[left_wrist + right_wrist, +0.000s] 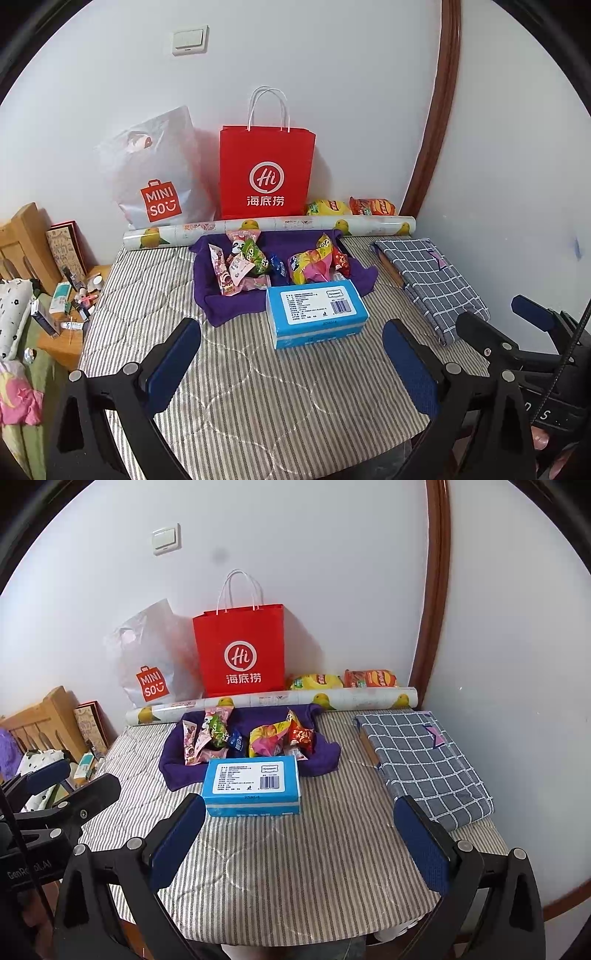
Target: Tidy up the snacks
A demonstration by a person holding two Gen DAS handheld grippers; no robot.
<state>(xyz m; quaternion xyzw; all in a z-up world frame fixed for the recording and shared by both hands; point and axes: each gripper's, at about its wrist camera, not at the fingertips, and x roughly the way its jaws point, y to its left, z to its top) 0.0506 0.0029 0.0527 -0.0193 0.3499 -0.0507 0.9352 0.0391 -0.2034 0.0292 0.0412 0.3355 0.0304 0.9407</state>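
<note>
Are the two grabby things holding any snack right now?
No. The left gripper and the right gripper both have their jaws wide apart with nothing between them, hanging short of the blue box.

A plain white wall [332,74] stands behind the desk [258,387], which wears a grey-striped quilted cover. A white light switch [190,40] sits high on the wall. A dark brown curved wooden trim [439,110] runs up the right. At the left stands a light wooden bed frame [22,236]. Lighting is soft and even.
</note>
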